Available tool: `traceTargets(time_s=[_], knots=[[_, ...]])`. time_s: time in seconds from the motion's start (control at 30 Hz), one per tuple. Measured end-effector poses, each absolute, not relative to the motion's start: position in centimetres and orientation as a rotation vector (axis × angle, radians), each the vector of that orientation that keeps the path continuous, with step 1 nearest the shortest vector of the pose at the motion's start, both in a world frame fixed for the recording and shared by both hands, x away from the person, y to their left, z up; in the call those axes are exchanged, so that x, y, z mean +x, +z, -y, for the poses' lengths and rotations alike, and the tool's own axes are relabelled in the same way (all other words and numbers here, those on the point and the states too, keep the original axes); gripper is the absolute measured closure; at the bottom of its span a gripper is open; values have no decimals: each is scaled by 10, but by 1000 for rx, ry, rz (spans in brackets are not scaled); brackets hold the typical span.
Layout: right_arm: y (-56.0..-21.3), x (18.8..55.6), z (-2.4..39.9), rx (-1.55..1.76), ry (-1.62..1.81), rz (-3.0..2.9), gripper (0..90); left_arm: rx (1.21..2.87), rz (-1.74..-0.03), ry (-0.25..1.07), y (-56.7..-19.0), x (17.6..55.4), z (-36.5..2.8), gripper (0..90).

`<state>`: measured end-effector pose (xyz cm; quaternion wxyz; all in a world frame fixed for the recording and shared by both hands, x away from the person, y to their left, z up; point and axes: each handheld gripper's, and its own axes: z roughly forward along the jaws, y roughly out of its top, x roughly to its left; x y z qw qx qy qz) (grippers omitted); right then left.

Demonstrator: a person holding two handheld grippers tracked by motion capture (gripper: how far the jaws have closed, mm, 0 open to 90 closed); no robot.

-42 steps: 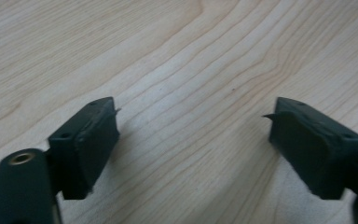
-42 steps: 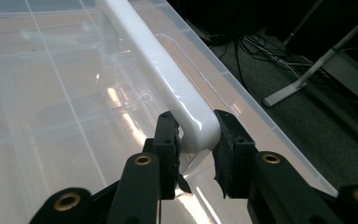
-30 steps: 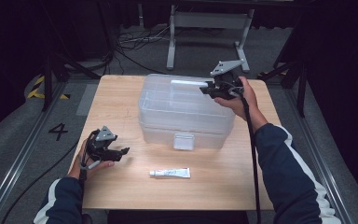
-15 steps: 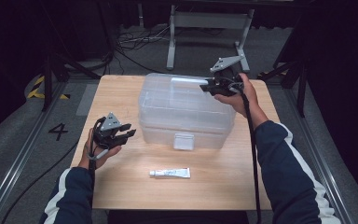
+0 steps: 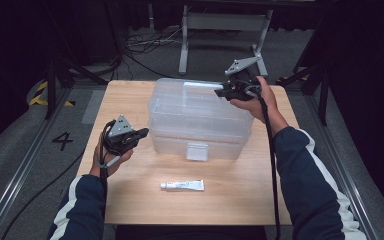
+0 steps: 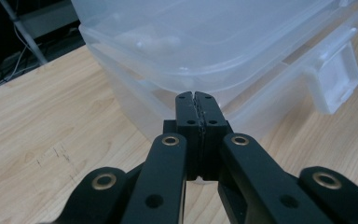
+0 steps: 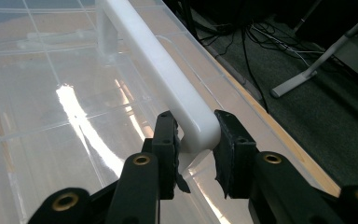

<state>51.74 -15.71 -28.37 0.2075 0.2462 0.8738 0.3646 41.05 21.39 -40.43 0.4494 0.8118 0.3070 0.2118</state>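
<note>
On one table (image 5: 130, 200): one box (image 5: 200, 120), one tube (image 5: 182, 185).

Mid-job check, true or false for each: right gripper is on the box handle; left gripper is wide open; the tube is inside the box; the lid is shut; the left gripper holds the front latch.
1. The right gripper has its jaws around the white handle of the clear plastic box. True.
2. The left gripper is wide open. False: its jaws have just been closing and now meet, with nothing between them.
3. The tube is inside the box. False: it lies on the table in front of it.
4. The lid is shut. True.
5. The left gripper holds the front latch. False: it is beside the box's left end.
</note>
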Motion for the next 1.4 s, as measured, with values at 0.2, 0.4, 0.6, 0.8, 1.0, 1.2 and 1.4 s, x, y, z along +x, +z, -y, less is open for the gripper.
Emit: traceTargets(time_s=[0.2,0.4,0.6,0.8,1.0,1.2,1.4], knots=[[-282,519,157,696,1010,-2436,717,1992,-756,515,-402,411,-214,898],[-279,523,158,707,1011,-2434,714,1997,-736,502,-401,411,-214,899],[-277,525,158,715,1013,-2429,711,2017,-734,502,-405,413,-207,899],[-277,525,157,712,1009,-2434,711,2011,-726,516,-404,416,-200,899],[-279,524,159,717,1026,-2422,709,2012,-725,529,-403,415,-199,899],[-279,521,164,729,1050,-2401,660,2018,-722,530,-404,415,-199,899],[-275,512,175,710,1029,-2347,654,2022,-716,539,-403,415,-198,899]])
